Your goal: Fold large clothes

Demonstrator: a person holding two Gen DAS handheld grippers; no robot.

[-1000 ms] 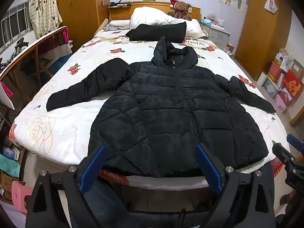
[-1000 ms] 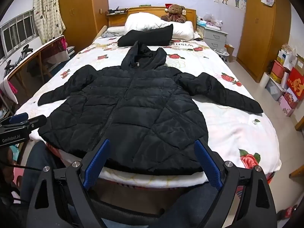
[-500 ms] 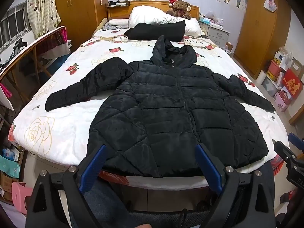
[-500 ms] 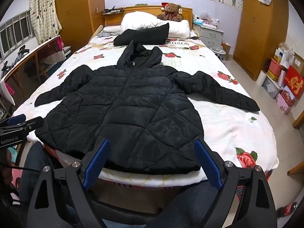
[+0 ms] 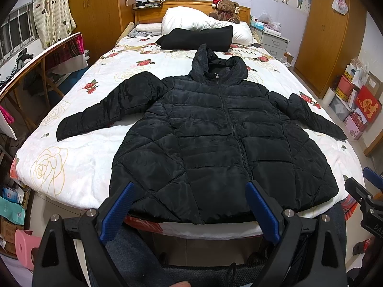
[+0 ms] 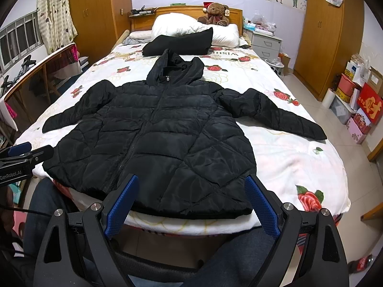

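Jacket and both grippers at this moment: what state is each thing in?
Jacket: unfolded, flat on the bed, front up, zipped, sleeves spread outward.
Hood: up toward the pillows, not tucked.
Left gripper: open, holding nothing, short of the hem.
Right gripper: open, holding nothing, short of the hem.
Folded black garment: lying by the pillows.

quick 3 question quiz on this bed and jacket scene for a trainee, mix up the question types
1. True or false: the jacket lies spread out, front up, zip closed, both sleeves out to the sides.
2. Multiple choice: the left tongs and right tongs are: A) both shut on the hem; B) both open, holding nothing; C) one open, one shut.
3. Fill in: at the headboard, beside the white pillow, sits a ____ in a red hat.

Key: 1 true; 2 B; 3 teddy bear
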